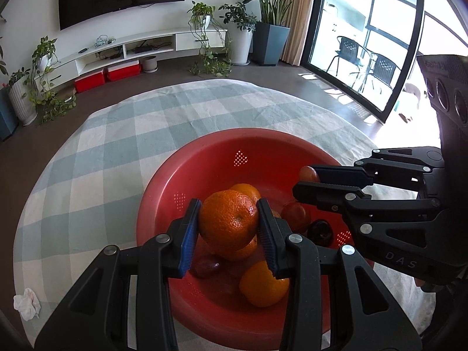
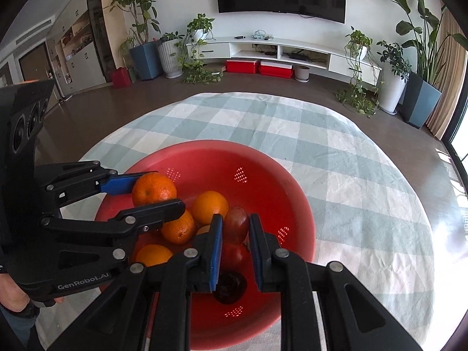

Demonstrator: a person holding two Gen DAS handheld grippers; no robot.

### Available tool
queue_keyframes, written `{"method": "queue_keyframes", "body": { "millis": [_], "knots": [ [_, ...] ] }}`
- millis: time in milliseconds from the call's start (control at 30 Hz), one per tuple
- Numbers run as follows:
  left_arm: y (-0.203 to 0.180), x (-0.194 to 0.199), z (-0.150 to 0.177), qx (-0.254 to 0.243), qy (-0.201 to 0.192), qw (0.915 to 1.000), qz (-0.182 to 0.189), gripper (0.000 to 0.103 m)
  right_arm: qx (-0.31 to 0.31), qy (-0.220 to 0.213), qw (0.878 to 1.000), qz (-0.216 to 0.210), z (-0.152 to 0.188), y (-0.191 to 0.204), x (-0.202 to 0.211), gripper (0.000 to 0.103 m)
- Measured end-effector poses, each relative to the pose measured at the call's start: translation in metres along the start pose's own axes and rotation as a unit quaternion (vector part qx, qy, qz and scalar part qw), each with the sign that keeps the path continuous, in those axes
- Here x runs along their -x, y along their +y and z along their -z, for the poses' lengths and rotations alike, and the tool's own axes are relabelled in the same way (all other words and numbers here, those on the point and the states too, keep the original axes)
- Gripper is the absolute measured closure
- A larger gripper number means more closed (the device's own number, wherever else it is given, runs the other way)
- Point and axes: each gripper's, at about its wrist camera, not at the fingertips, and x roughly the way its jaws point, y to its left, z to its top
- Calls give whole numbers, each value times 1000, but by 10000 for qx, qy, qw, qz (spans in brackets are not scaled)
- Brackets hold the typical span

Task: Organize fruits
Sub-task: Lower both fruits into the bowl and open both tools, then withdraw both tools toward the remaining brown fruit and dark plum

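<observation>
A red colander bowl [image 1: 163, 181] [image 2: 292, 193] sits on a checked cloth. My left gripper [image 1: 229, 207] [image 2: 165, 190] is shut on an orange [image 1: 228, 222] [image 2: 152, 188] and holds it over the bowl's left side. My right gripper [image 2: 235, 219] [image 1: 304, 180] is shut on a small reddish oval fruit [image 2: 235, 225] [image 1: 307, 173] above the bowl's middle. Under them in the bowl lie other oranges [image 1: 263, 283] [image 2: 209, 206], a red fruit [image 1: 295, 215] [image 2: 234, 256] and a dark fruit [image 1: 320, 231] [image 2: 229, 288].
The green and white checked cloth [image 1: 117, 146] [image 2: 351, 161] covers a round table. A crumpled white tissue [image 1: 26, 307] lies near its left edge. A person's hand [image 2: 11, 295] grips the left tool's handle. Beyond are dark floor, potted plants and a TV cabinet.
</observation>
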Motion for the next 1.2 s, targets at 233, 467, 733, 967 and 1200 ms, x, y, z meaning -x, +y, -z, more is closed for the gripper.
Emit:
{"method": "queue_keyframes", "body": {
  "millis": [233, 467, 733, 967, 1200],
  "knots": [
    [2, -10, -1, 10, 30, 10000, 21, 67, 50, 208, 9997, 121, 0, 2, -18, 83],
    [6, -12, 0, 76, 50, 9999, 41, 66, 97, 298, 9993, 181, 0, 5, -24, 82],
    [10, -5, 0, 122, -98, 9999, -12, 44, 74, 312, 9990, 324, 2, 2, -21, 74],
    [7, 22, -4, 155, -430, 9989, 48, 32, 92, 166, 9992, 359, 1, 4, -3, 67],
    [6, 68, -3, 102, -732, 9973, 42, 13, -100, -320, 9992, 213, 21, 8, 54, 54]
  ]
}}
